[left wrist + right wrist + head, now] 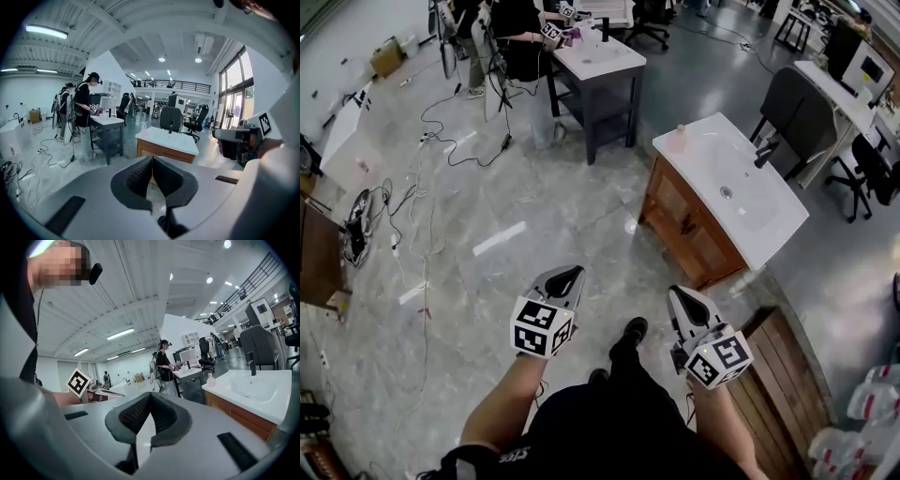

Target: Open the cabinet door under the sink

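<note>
The sink vanity has a white top over a brown wooden cabinet whose doors are closed. It stands ahead and to the right on the grey floor. My left gripper and right gripper are both held in the air short of it, apart from it, each shut with nothing between the jaws. In the left gripper view the cabinet shows just beyond the shut left gripper. The right gripper view has the basin and wooden front to the right of the shut right gripper.
A black faucet and a pale soap bottle stand on the vanity top. A dark table with people at it is farther back. Cables trail over the floor at left. A wooden panel lies at lower right, office chairs behind the vanity.
</note>
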The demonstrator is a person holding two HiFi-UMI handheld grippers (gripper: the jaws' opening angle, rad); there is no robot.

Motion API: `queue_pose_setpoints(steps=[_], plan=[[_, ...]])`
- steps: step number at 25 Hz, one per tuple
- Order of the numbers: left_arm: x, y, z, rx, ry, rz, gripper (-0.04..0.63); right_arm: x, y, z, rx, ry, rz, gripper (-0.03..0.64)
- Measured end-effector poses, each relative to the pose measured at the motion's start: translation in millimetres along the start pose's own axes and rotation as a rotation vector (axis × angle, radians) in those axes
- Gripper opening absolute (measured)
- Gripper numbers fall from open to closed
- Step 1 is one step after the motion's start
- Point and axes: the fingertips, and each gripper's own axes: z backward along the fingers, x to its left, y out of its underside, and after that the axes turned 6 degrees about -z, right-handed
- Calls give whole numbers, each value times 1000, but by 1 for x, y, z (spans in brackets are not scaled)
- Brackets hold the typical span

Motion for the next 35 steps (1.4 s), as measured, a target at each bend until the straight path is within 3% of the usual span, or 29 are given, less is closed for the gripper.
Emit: queue_pose_setpoints(steps=[9,16,23,30,35], plan=[[14,-54,-174,59,76,-26,20,-154,-31,-76,29,57,-78,14],[8,-89,-271,81,181,-69,20,-239,-50,-102,19,140,-121,14],[34,-96,-338,93,315,-117,20,-276,-49,-144,23,285,-165,14],[59,-104,-404,104,525,-247,20,-291,-60,-195,-75,476,-222,14],[64,-100,-448,119,593,-259,20,-304,-43,-215,-76,545,-280,14]])
